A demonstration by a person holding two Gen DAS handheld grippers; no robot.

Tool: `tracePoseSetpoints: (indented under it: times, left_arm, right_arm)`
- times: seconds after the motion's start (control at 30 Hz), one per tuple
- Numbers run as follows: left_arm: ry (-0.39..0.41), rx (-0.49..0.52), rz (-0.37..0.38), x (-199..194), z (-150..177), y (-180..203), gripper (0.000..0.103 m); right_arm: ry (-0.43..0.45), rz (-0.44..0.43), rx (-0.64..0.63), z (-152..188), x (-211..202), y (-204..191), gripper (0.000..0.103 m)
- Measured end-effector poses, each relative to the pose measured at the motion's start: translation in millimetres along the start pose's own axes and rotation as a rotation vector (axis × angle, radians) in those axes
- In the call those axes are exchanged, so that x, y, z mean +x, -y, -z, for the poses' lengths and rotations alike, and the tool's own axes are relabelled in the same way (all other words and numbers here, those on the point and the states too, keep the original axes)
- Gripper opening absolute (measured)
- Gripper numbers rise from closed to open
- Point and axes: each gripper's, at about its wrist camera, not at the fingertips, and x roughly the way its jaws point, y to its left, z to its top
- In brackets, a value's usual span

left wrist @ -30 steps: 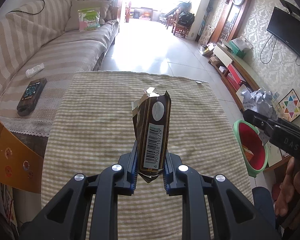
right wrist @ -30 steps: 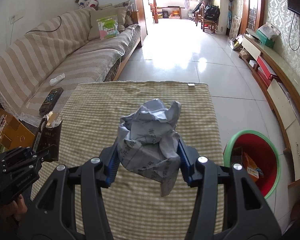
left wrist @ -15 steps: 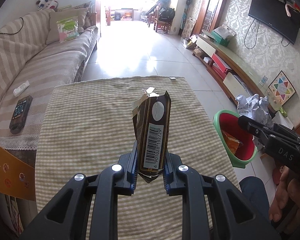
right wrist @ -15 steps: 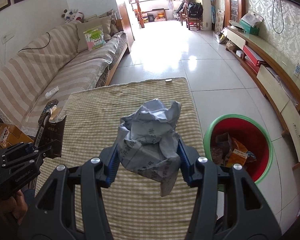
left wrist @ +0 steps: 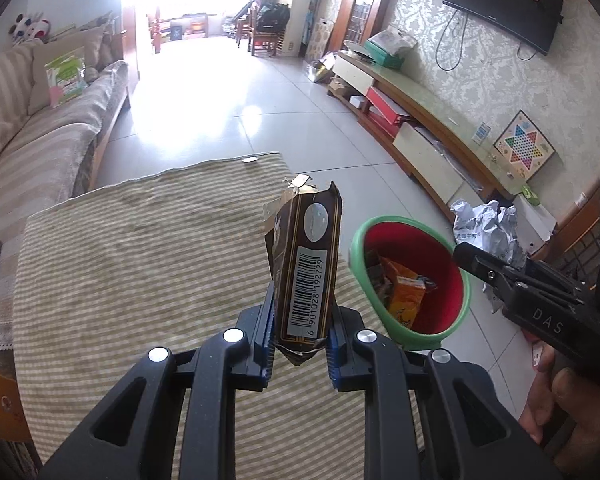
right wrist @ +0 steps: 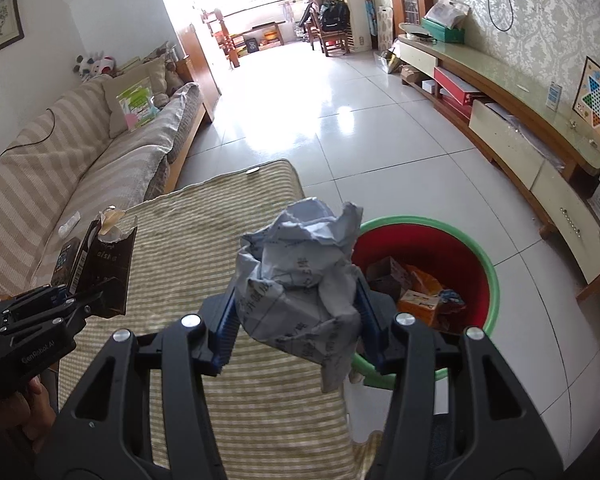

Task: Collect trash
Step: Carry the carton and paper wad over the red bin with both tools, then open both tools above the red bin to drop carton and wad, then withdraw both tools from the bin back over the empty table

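Left fingers: the left gripper (left wrist: 298, 346), black with blue ribbed pads, pinches the bottom end of a torn dark brown cardboard carton with a white barcode label (left wrist: 306, 270); the pads press its two sides.
Brown carton: it stands nearly upright between the pads, ragged open end up, above the right edge of the table.
Right fingers: the right gripper (right wrist: 296, 330), also black with blue pads, is clamped on a crumpled ball of grey-white printed paper (right wrist: 300, 284); the pads squeeze it from both sides.
Paper ball: it bulges above and in front of the pads, and a loose flap hangs down below them. In the right wrist view it overlaps the near-left rim of the bin.
Bin: a round plastic bin with a green rim and red inside (right wrist: 488, 264) stands on the floor just beside the table's right edge. An orange box (right wrist: 418, 302) and some darker scraps lie in it.
Table: a low table under a beige and olive striped cloth (left wrist: 140, 256) lies beneath both grippers.
Hands: a hand (left wrist: 556, 404) grips the right gripper's handle at the right edge of the left wrist view.
Surroundings: a striped beige sofa (right wrist: 80, 160) runs along the left, glossy white floor tiles (right wrist: 360, 136) stretch ahead, and a long low cabinet (right wrist: 512, 120) lines the right wall.
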Motion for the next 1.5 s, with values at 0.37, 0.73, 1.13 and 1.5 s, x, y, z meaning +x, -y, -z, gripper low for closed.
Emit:
tracePoseSetpoints:
  times: [0.37, 0.73, 1.13, 1.5]
  left_arm:
    - [-0.072, 0.084, 0.195, 63.9, -35.8, 78.7, 0.018]
    - [-0.162, 0.132, 0.267, 112.8, -40.5, 123.5, 0.019]
    - [-0.150, 0.128, 0.209, 119.3, -44.7, 124.9, 0.090]
    - [-0.062, 0.169, 0.105, 69.3, -40.3, 93.2, 0.095]
  right_arm:
    - [0.024, 0.078, 0.177, -20.5, 6.7, 104.3, 0.050]
    - [-0.004, 0.090, 0.240, -21.0, 29.7, 146.4, 0.050]
    - [-0.011, 0.101, 0.213, -29.9, 39.5, 144.2, 0.087]
    - [0.035, 0.134, 0.135, -48.6, 15.2, 104.0, 0.098]
